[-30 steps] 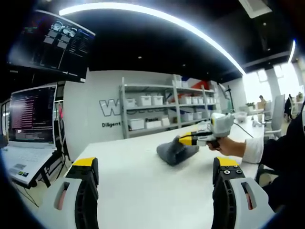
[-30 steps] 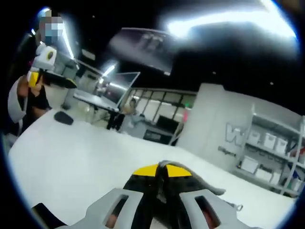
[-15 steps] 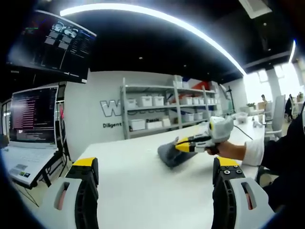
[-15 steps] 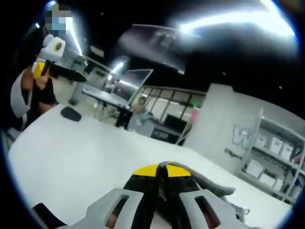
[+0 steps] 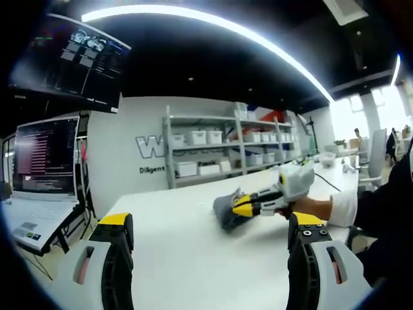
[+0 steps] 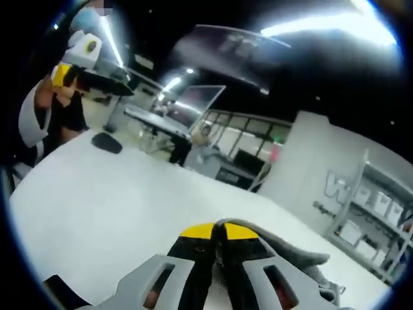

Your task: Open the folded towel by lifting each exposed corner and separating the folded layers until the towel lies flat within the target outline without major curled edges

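A grey folded towel (image 5: pixel 223 205) lies on the white table (image 5: pixel 193 258) ahead of me in the left gripper view. My right gripper (image 5: pixel 237 208), held by a hand from the right, is shut on the towel's near edge. My left gripper (image 5: pixel 211 223) stands open, its jaws wide apart over bare table, short of the towel. In the right gripper view my right gripper (image 6: pixel 216 234) pinches a grey fold of the towel (image 6: pixel 293 255) between its yellow tips. The left gripper (image 6: pixel 110 81) hangs far off at the upper left in a person's hand.
A laptop (image 5: pixel 40 165) sits at the table's left end, with a monitor (image 5: pixel 71 58) above it. Shelves with white bins (image 5: pixel 222 150) line the far wall. A small dark object (image 6: pixel 106 143) lies on the table (image 6: pixel 97 206) near the person.
The right gripper has slid left and a little lower with the towel's edge in it. My left gripper has stayed put and open.
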Available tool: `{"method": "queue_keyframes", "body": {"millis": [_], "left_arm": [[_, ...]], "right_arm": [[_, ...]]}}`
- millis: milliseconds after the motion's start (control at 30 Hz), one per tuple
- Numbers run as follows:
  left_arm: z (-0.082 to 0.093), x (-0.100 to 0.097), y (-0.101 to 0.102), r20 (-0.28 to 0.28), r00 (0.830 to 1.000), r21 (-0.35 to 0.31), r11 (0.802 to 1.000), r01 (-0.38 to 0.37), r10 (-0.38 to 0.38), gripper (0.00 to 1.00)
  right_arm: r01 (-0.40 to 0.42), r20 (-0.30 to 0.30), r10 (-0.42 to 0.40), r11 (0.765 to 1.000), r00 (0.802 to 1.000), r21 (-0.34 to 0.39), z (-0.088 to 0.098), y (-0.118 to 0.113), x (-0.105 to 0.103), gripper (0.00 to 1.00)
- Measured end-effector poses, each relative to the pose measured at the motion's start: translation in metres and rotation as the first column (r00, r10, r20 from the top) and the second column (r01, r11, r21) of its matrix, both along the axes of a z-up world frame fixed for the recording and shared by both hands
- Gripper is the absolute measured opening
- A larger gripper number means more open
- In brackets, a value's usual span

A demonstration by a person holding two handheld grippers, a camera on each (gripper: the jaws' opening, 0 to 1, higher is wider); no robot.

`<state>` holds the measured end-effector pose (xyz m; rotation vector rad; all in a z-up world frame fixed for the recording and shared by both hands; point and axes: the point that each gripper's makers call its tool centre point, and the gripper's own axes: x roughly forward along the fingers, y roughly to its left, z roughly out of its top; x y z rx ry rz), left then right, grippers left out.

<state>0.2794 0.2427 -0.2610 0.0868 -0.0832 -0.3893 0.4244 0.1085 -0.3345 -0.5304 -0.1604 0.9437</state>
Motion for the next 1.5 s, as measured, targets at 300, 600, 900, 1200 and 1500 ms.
{"method": "queue_keyframes", "body": {"millis": [300,600,900,1200,1500], "left_arm": [[0.0,0.0,-0.003,-0.001,1.0,0.005,1.0,0.008,-0.008,0.98],[-0.001,0.0,-0.005,-0.001,1.0,0.006,1.0,0.012,-0.012,0.97],[0.0,-0.001,-0.005,-0.004,1.0,-0.001,1.0,0.021,-0.021,0.97],[-0.001,0.0,-0.003,-0.006,1.0,-0.001,1.0,0.018,-0.018,0.97],[0.001,-0.002,0.002,-0.002,1.0,-0.004,1.0,0.015,-0.015,0.97]], "right_arm": [[-0.035,-0.003,0.035,0.999,0.999,-0.026,-0.006,0.007,-0.006,0.0],[-0.13,-0.009,0.129,0.988,0.992,-0.08,-0.016,0.022,-0.024,0.0],[-0.185,-0.014,0.184,0.975,0.983,-0.126,-0.025,0.037,-0.033,0.0],[-0.182,-0.02,0.182,0.969,0.983,-0.167,-0.036,0.044,-0.032,0.0],[-0.175,-0.004,0.177,0.97,0.984,-0.167,-0.029,0.034,-0.037,0.06]]}}
